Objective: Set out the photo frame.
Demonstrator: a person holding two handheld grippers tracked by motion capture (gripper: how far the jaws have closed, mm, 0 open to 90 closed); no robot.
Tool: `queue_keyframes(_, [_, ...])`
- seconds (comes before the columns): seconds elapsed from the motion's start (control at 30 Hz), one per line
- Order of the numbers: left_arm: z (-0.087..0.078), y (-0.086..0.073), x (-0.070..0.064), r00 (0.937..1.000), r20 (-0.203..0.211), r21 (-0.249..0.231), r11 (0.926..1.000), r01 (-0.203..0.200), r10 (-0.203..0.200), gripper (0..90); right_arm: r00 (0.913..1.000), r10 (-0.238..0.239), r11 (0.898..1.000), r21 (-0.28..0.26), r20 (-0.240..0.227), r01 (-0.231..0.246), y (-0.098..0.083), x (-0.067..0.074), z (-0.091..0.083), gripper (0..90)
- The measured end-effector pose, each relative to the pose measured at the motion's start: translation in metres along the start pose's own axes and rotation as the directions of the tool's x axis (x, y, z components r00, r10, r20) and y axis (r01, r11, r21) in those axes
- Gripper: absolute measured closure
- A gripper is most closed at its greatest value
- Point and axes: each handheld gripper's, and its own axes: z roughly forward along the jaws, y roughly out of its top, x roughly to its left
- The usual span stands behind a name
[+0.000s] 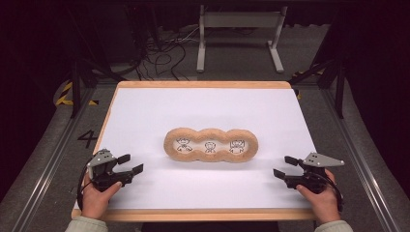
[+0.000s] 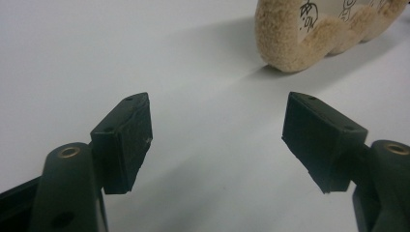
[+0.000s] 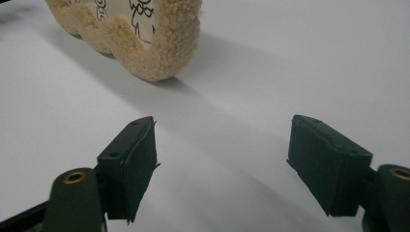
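Tan fuzzy three-lobed frame (image 1: 211,144), its white centre printed with three little black line figures, lies flat on the white table sheet (image 1: 203,106), ahead of both tools and between them. Left gripper (image 1: 130,164) sits well short of its left lobe, jaws wide, nothing between them. Right gripper (image 1: 285,166) sits off its right lobe, jaws wide too, holding nothing.

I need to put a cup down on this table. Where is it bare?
Bare white table behind the fuzzy tan three-hole frame, and in front of it between the left gripper and right gripper. The frame's sides near each open gripper are tighter.
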Motion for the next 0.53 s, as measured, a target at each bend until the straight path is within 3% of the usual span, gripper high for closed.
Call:
queue_keyframes(0.1, [0.001,0.000,-0.001,0.9998,-0.011,0.001,0.9999,-0.014,0.014,27.0,1.0000,0.001,1.000,-0.001,0.004,-0.001,0.000,0.000,0.000,25.0])
queue_keyframes(0.33, [0.010,0.002,-0.008,0.9975,-0.030,0.064,0.9960,-0.062,0.064,27.0,0.9999,0.001,1.000,0.006,0.015,-0.001,0.000,0.000,0.001,22.7])
queue_keyframes(0.53, [0.010,0.004,-0.011,0.9965,-0.025,0.058,0.9953,-0.078,0.080,26.8,0.9998,0.005,1.000,0.003,0.019,-0.005,0.000,0.000,0.000,22.3])
